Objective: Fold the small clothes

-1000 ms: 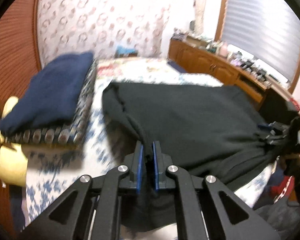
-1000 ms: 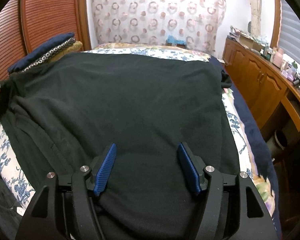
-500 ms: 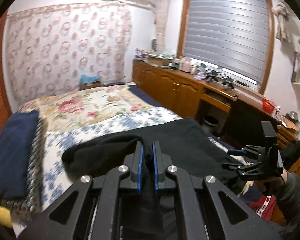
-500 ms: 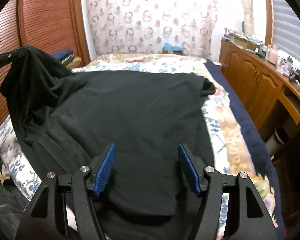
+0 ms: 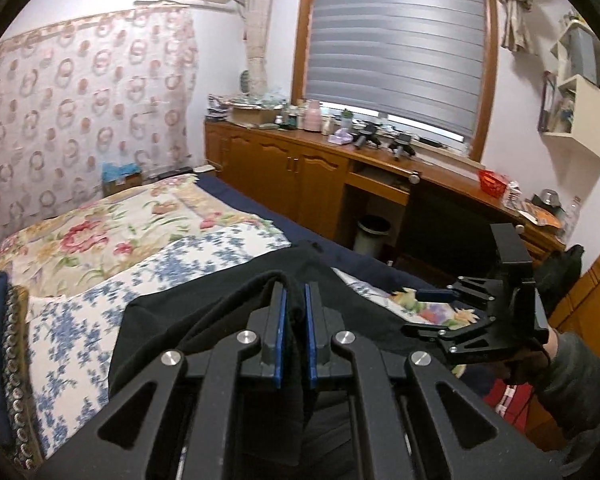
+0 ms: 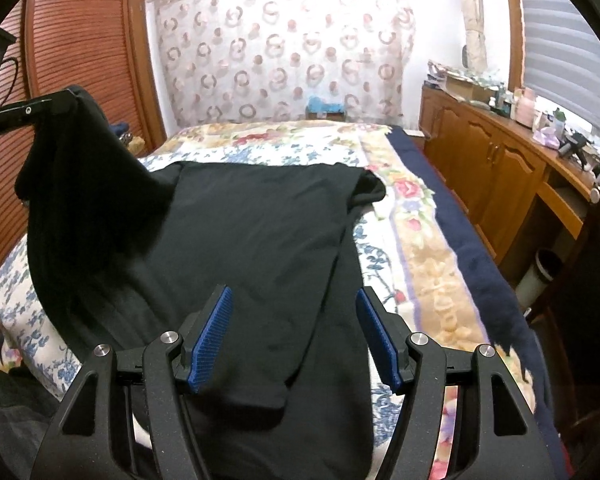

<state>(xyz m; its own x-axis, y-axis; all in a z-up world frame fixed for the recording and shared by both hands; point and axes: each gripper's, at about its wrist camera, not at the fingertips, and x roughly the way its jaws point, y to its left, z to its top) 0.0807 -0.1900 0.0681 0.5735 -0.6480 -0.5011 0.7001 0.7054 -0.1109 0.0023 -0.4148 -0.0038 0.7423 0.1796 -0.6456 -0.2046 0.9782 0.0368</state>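
A: Where is the garment being kept rn?

B: The bed is being covered by it. The black garment is being spread flat over the floral bedding, w/ one side being lifted off at the left.

A: How is it judged to handle?

B: Soft and limp, prob. light; it is being draped and creased freely, so no shape is being held by the cloth itself. Edges and corners are being judged the best places to be gripped, not the flat middle.

A: And the grippers?

B: A fold of the cloth is being pinched in the left gripper, jaws nearly together. Nothing is being held by the right gripper; jaws are being kept wide, above the near hem.
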